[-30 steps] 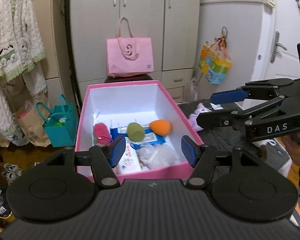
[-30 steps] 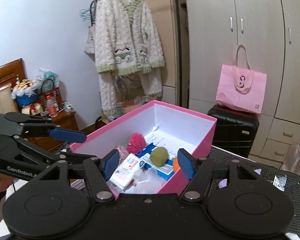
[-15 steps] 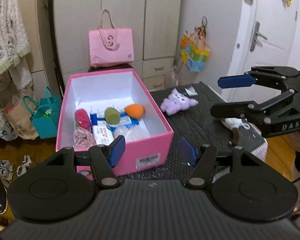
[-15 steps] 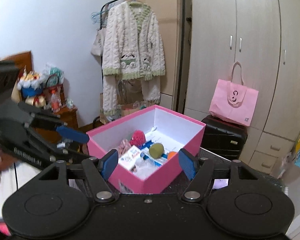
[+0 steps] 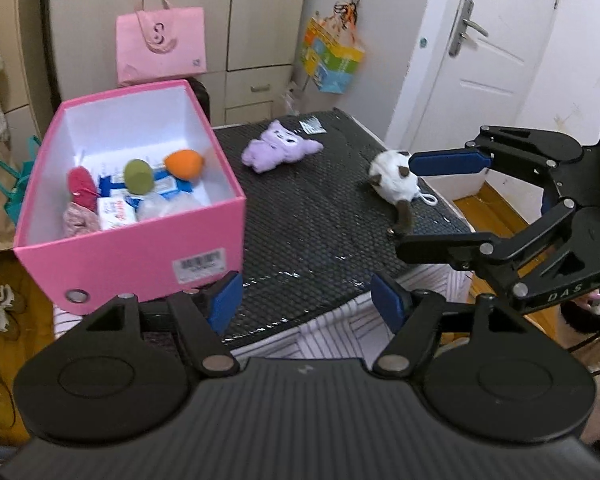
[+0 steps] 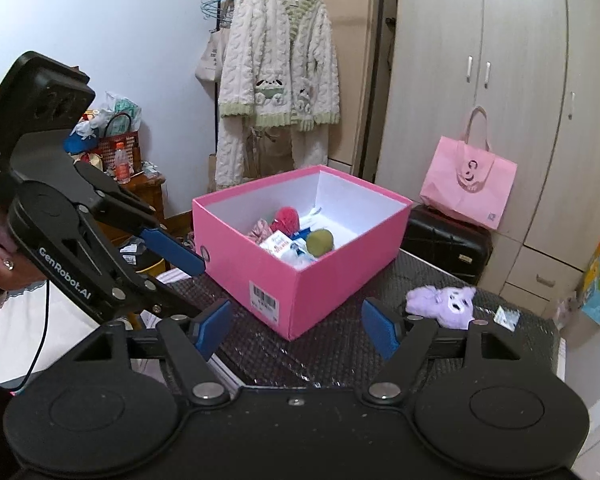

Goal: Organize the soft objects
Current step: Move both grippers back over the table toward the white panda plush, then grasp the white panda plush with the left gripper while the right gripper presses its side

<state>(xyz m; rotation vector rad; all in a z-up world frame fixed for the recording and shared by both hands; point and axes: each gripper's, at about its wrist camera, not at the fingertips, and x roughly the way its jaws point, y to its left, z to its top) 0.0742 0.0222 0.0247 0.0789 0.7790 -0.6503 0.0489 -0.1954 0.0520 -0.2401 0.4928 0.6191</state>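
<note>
Both grippers hang empty and spread — left gripper (image 5: 306,304), right gripper (image 6: 296,328) — likely between picks; the pink box (image 5: 140,256) at 10 o'clock already holds sponges; the purple plush (image 5: 278,150) at 12 and white plush (image 5: 394,182) at 2 lie loose on the black mat (image 5: 312,216); wardrobe (image 6: 520,80) behind.

We see a beige wardrobe (image 6: 500,80) with drawers along the far wall, a pink tote bag (image 6: 470,184) resting on a black suitcase (image 6: 446,244) in front of it. A white knitted cardigan (image 6: 276,76) hangs from a clothes rail beside a pale blue-white wall (image 6: 100,20), near a wooden side cabinet (image 6: 144,192) crowded with small items. On the other side we find a white door (image 5: 488,52) with a metal handle, wooden flooring (image 5: 496,216) and a colourful bag (image 5: 332,60) hanging on the wall.
</note>
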